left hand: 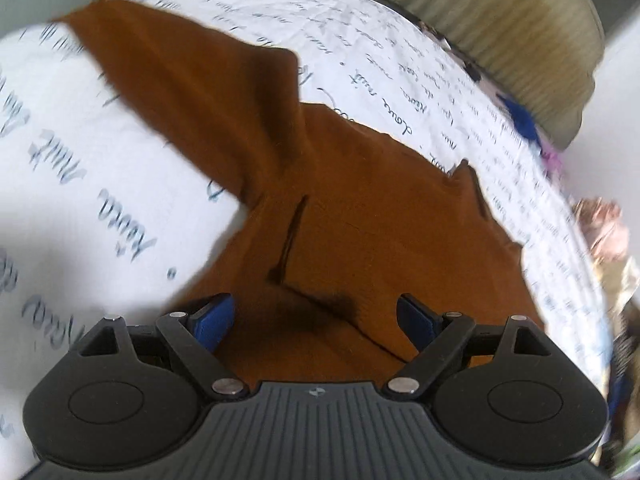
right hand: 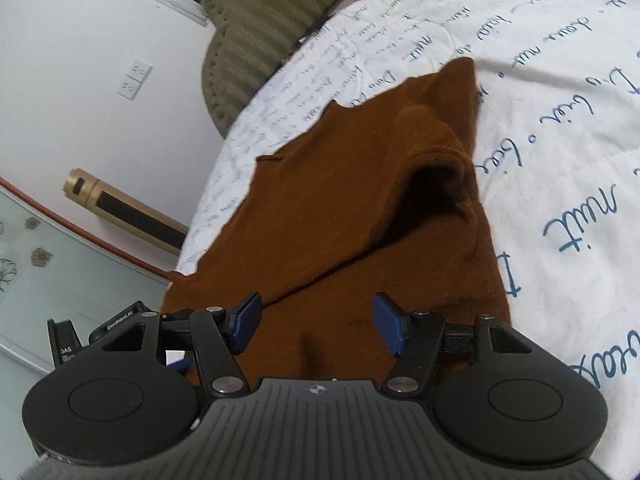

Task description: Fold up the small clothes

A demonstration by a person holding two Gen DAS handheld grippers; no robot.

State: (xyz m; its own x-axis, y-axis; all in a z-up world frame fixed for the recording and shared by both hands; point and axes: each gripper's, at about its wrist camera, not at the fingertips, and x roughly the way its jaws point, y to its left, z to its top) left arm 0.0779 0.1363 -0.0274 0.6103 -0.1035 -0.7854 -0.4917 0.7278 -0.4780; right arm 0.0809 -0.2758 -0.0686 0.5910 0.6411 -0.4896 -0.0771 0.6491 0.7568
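A brown knit garment [left hand: 360, 220] lies spread on a white bedspread [left hand: 80, 140] printed with blue script. One sleeve [left hand: 180, 92] stretches away to the upper left. My left gripper [left hand: 314, 320] hovers over the garment's near part, blue pads wide apart and open, holding nothing. In the right wrist view the same garment [right hand: 340, 200] runs away from me, with a sleeve [right hand: 440, 152] folded over it into a raised hump. My right gripper [right hand: 318, 324] stands open just above the near hem, with only cloth below the gap.
An olive ribbed cushion [left hand: 500, 20] [right hand: 260, 20] lies at the bed's far end. Beside the bed are a white wall with a socket [right hand: 134, 80], a gold cylinder [right hand: 120, 208] and a flower-patterned glass panel [right hand: 40, 260]. Another device's black housing [right hand: 116, 322] shows at lower left.
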